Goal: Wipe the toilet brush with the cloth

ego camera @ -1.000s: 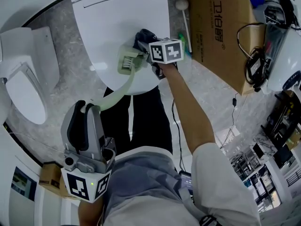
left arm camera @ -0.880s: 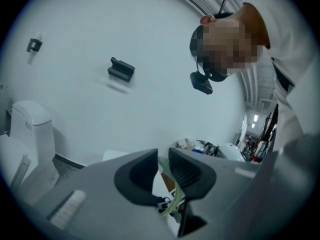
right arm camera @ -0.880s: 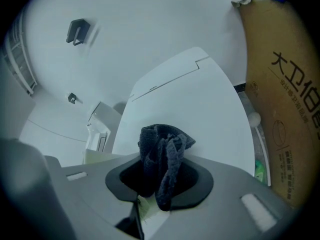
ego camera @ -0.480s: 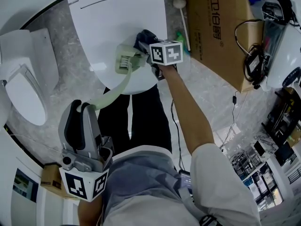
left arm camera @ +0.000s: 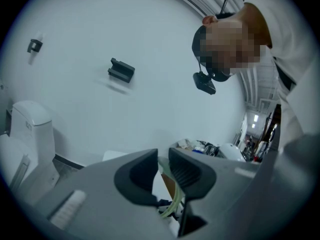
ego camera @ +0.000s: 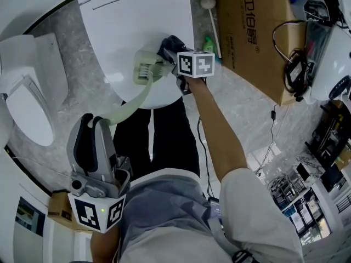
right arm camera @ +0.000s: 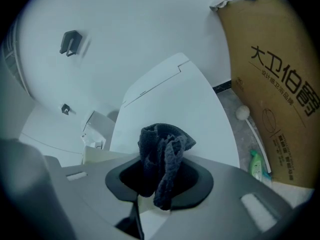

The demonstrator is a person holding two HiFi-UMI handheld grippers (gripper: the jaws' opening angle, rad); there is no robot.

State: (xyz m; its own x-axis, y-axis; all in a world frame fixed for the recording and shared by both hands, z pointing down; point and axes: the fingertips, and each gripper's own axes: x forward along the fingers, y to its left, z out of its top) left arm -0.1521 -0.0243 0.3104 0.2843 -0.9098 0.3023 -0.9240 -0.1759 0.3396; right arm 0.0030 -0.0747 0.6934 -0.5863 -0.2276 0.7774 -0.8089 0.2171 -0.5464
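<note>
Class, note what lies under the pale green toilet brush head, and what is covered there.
Under the pale green toilet brush head is the closed white toilet lid. The lid hides the bowl; the dark cloth in the right gripper covers the head's right edge.

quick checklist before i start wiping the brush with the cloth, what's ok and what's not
1. Right gripper shut on the cloth: ok.
2. Loose cloth past its fingers to wipe with: ok, a bunch stands clear.
3. Left gripper shut on the toilet brush: ok, the pale green handle sits between its fingers.
4. Brush head beside the cloth: ok, they meet above the toilet lid.
5. Cloth really pressing on the brush head: cannot tell.
</note>
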